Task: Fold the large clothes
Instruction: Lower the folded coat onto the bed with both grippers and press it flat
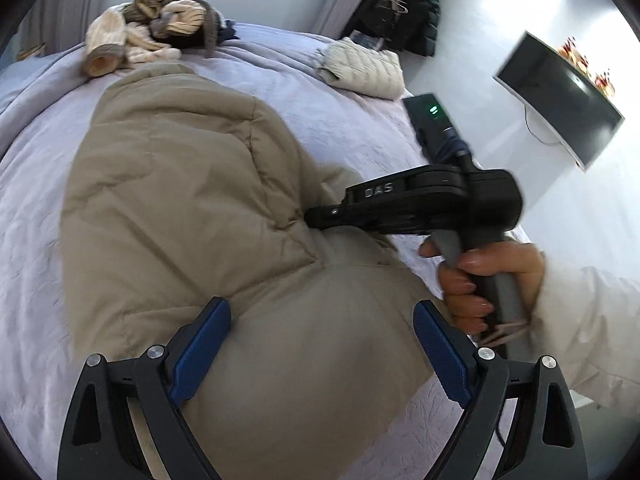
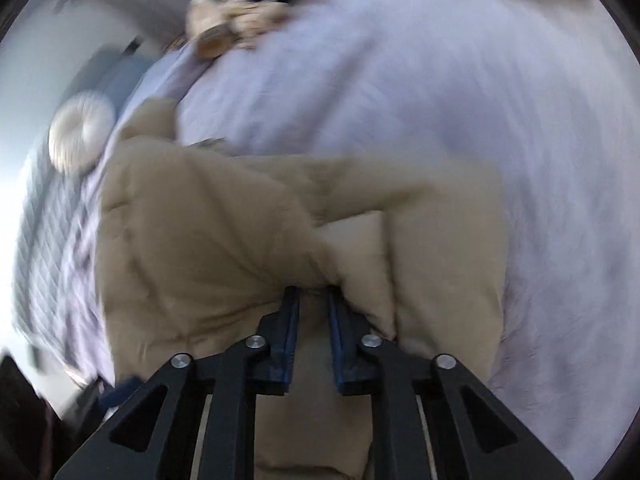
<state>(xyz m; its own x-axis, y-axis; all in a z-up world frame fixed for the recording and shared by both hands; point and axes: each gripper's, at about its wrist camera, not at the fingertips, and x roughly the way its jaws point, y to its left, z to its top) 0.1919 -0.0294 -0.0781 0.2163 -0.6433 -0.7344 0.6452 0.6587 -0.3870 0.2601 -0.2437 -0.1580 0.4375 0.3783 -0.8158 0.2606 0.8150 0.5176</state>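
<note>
Blue-padded fingers of the left hand-held gripper (image 1: 322, 344) are standing wide apart, released, hovering over the near, puffed end of the large tan quilted down coat (image 1: 180, 184) with nothing between them. Just ahead and to the right of it, the right hand-held gripper (image 1: 310, 216) is reaching across, its black body gripped by a person's hand (image 1: 480, 276) coming out of a white padded sleeve (image 1: 592, 320); its tip is meeting a gathered crease in the coat. In the right wrist view, which is blurring, the right hand-held gripper (image 2: 313, 292) is clenched, its narrow blue-lined fingers pinching a fold of the tan coat (image 2: 208, 240) at their tips. The coat is lying spread on the pale lilac quilted bed (image 1: 344, 120), stretching away from both grippers. Beyond its far end, a heap of beige and brown knitted clothes (image 1: 152, 28) is sitting near the window, and further right a folded cream quilted garment (image 1: 364, 68) is resting at the bed's edge. Off to the right, a dark flat screen (image 1: 560, 96) is hanging on the white wall.
</note>
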